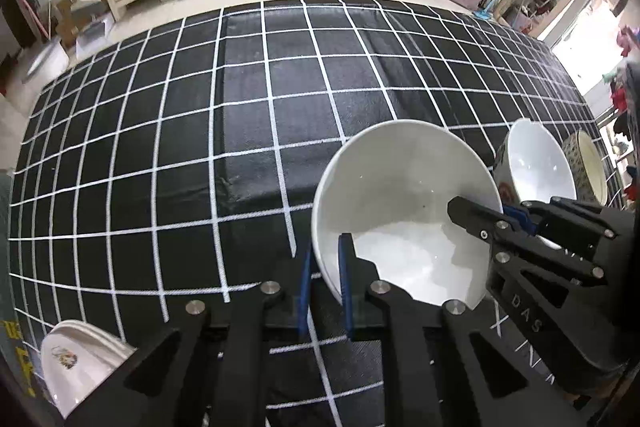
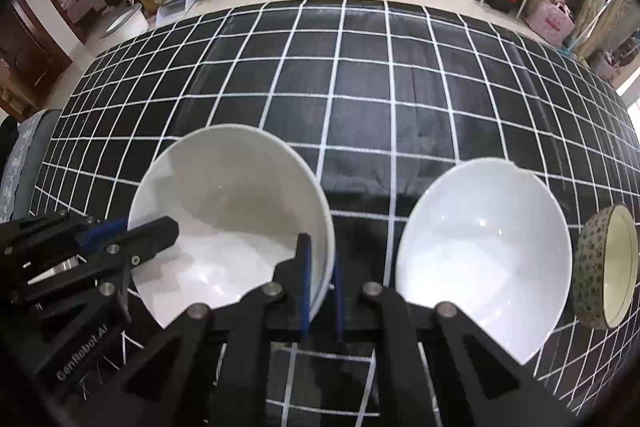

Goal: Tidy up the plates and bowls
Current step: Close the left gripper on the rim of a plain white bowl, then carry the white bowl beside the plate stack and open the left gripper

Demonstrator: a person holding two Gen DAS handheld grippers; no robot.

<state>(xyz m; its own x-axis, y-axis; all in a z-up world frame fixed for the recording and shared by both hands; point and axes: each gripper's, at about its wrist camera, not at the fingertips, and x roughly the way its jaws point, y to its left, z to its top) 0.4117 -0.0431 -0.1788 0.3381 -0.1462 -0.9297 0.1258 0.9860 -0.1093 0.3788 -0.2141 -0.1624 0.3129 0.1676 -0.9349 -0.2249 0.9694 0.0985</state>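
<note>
Left hand-held gripper point(image 1: 325, 291) pitched steeply down, jaws clamped on a thin rim; right hand-held gripper point(image 2: 322, 291) angled down too, clamped likewise, facing it.

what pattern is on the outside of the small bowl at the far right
A dense dark floral print on tan, cream inside; small bowl shows best in the right wrist view.

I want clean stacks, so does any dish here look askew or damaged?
No damage shows. Both grippers, left and right, pinch opposite rims of one white bowl. The patterned bowl appears to lie on its side.
</note>
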